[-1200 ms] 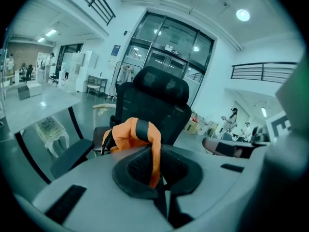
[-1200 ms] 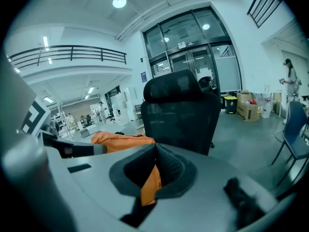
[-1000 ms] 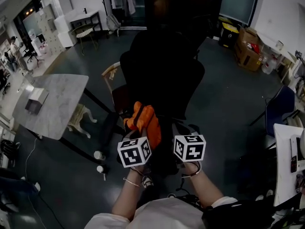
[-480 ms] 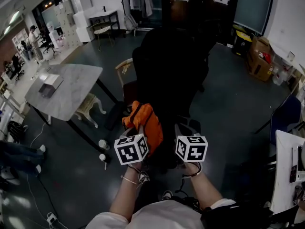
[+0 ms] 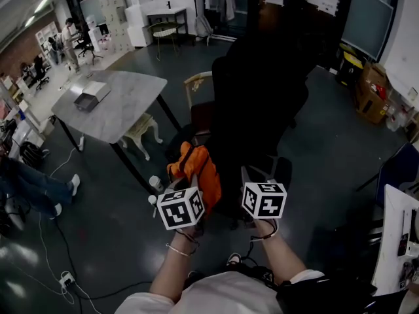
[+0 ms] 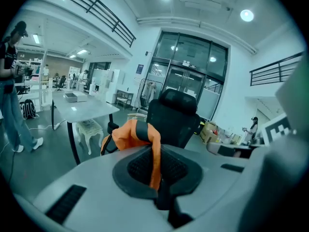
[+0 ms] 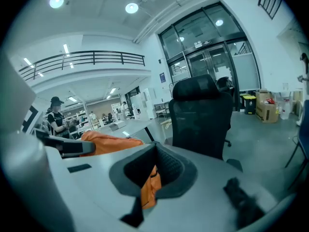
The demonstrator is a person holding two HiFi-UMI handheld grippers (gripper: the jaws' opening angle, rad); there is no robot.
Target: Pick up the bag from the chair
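Observation:
The orange bag (image 5: pixel 198 173) with a dark band hangs in the air between my two grippers, on the near side of the black office chair (image 5: pixel 258 103). My left gripper (image 5: pixel 190 187) is shut on an orange strap (image 6: pixel 155 162), and the bag's body (image 6: pixel 126 133) bulges just beyond its jaws. My right gripper (image 5: pixel 253 179) is shut on a fold of orange fabric (image 7: pixel 150 186), with the rest of the bag (image 7: pixel 109 142) off to its left. The chair's back (image 6: pixel 175 114) stands upright behind the bag, and the chair (image 7: pixel 200 114) also fills the middle of the right gripper view.
A marble-topped table (image 5: pixel 114 100) with a grey box (image 5: pixel 91 95) stands at left, a small white stool (image 5: pixel 143 131) beneath it. A wooden chair (image 5: pixel 196 84) sits beside the office chair. Cardboard boxes (image 5: pixel 373 97) are at far right. A person's legs (image 5: pixel 39 188) reach in from the left edge.
Both grippers have kept hold of the bag and carried it back from the chair. The view has swung left: table and chair slid rightward in the picture.

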